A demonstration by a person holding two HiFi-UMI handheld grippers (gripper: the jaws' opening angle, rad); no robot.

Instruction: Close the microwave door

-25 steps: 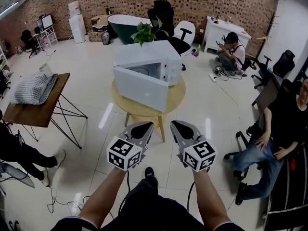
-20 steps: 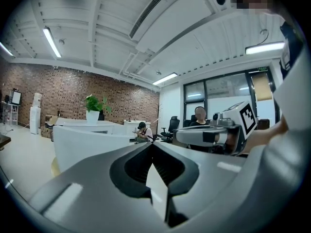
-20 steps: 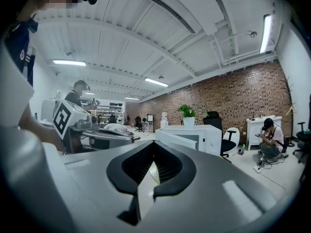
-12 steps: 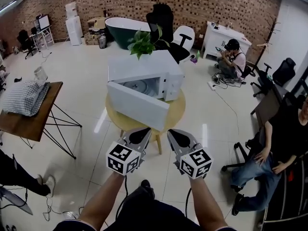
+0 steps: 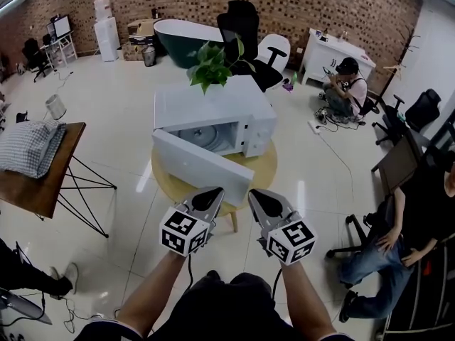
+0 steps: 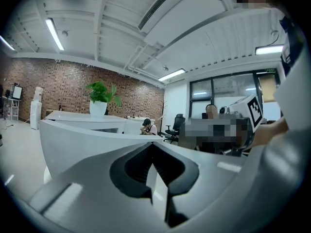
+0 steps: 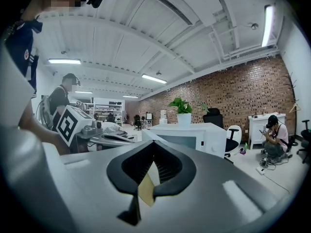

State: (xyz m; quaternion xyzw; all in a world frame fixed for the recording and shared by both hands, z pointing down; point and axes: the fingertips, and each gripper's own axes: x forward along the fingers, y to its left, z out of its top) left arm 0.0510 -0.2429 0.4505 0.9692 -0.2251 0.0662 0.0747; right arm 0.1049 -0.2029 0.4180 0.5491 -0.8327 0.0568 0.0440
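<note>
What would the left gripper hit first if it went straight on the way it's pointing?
Most likely the open white microwave door, just ahead of the left gripper; exact depth is unclear.

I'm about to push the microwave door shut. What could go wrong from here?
A hard shove on the door could slide the microwave on its round table. A slam may shake the plant on top. Left gripper and right gripper are shut; a tip might skid off the door.

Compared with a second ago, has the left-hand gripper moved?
Yes: the left gripper has come forward, toward the round table; in the head view its tips now sit just below the open microwave door.
</note>
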